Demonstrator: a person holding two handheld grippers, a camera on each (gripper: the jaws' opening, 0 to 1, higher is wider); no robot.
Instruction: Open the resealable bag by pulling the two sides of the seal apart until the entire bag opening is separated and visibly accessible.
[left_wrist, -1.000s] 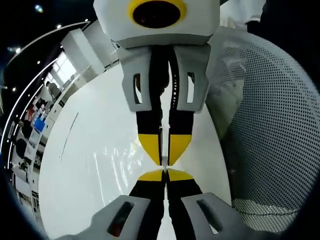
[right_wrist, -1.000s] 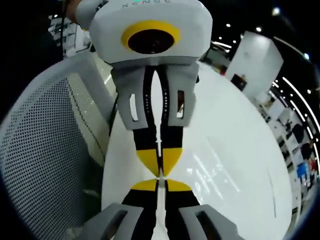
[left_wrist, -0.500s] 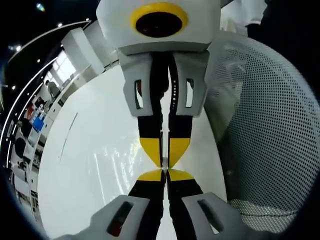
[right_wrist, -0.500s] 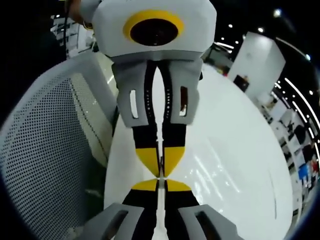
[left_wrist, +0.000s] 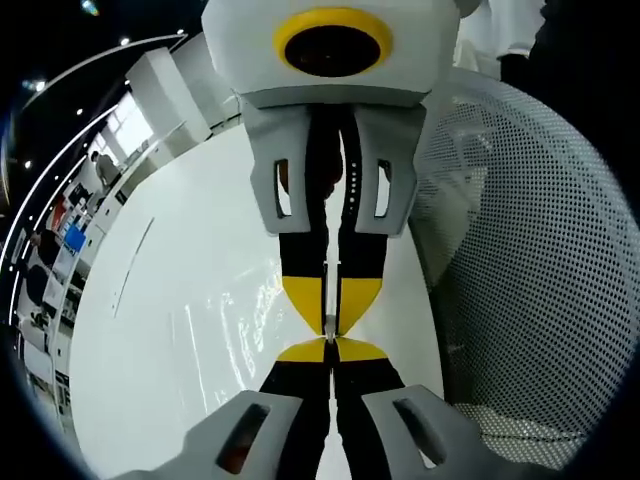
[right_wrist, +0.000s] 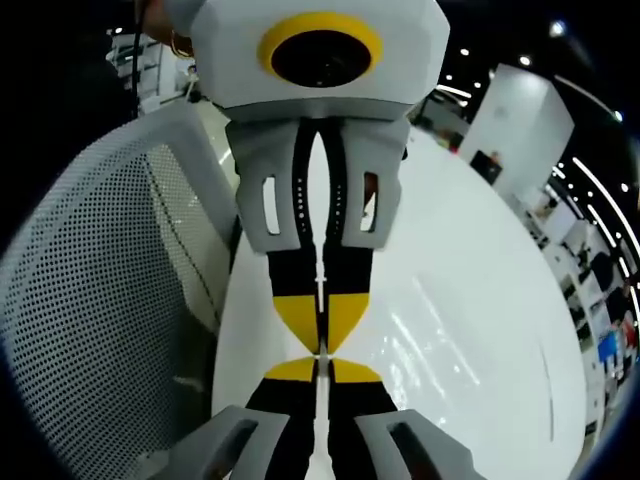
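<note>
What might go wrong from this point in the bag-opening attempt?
The left gripper and right gripper meet tip to tip, each shut on the thin clear plastic bag, seen edge-on. Each may be pinching both sides of the seal, so pulling could stretch or tear the film without opening it. With such a slight tip hold, the film may also slip free.

Slight drift between the two facing grippers

In the left gripper view, the white-and-grey right gripper with yellow-tipped black jaws (left_wrist: 328, 322) now leans a little further right and looms larger. In the right gripper view, the matching left gripper (right_wrist: 322, 345) has swelled and shifted right too (both cameras moved slightly). The white perforated mesh chair back (right_wrist: 90, 300) has slid a touch right.
</note>
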